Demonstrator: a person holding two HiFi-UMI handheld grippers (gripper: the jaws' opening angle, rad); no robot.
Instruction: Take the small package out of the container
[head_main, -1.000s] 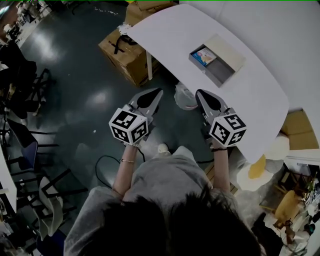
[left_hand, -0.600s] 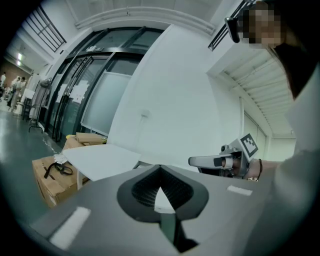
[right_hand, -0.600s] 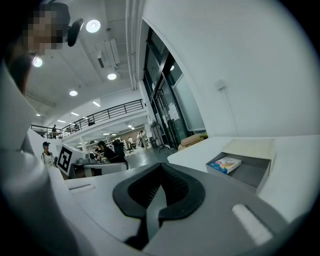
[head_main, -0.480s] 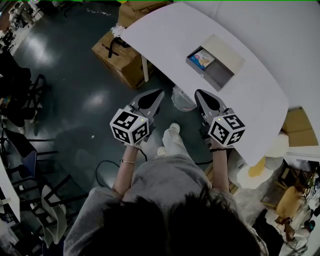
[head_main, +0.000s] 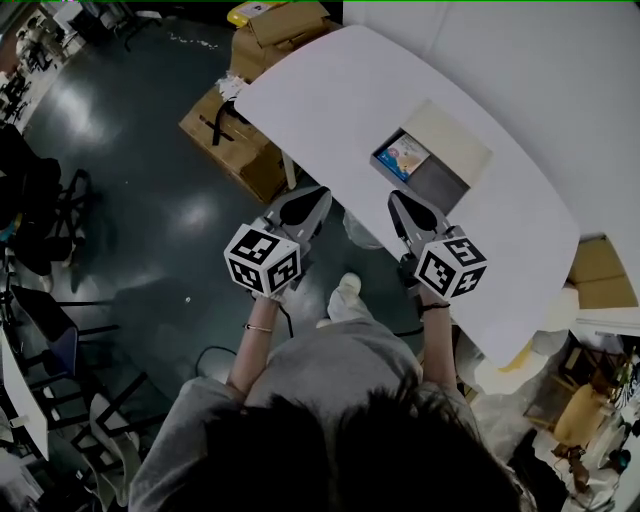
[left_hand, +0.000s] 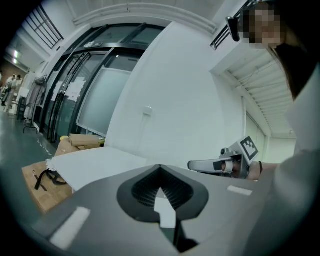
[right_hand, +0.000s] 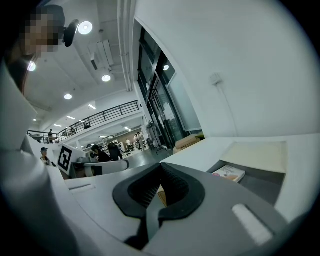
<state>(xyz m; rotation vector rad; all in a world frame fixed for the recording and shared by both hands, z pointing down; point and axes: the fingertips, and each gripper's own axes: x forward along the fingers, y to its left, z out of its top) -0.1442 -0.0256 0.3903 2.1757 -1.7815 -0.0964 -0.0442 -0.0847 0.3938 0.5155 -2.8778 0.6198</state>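
Note:
A small, colourfully printed package (head_main: 405, 157) lies in the left end of a grey open container (head_main: 440, 183) on the white table (head_main: 330, 90). My right gripper (head_main: 394, 197) hovers at the table's near edge, just short of the container, shut and empty. My left gripper (head_main: 320, 193) hangs beside it over the floor, also shut with nothing in it. In the right gripper view the package (right_hand: 229, 173) rests in the container (right_hand: 262, 184) ahead and to the right of the closed jaws (right_hand: 161, 165). The left gripper view shows its jaws (left_hand: 160, 167) together and the table (left_hand: 100, 159) ahead.
Cardboard boxes (head_main: 235, 135) stand on the dark floor left of the table, under its far-left edge. A white wall runs behind the table. Chairs (head_main: 50, 300) line the left side of the floor. The container's pale lid (head_main: 450, 135) lies open behind it.
The person has stepped toward the table. Both grippers have come closer to its near edge, and the container now sits just ahead of the right gripper. Both jaws stay shut.

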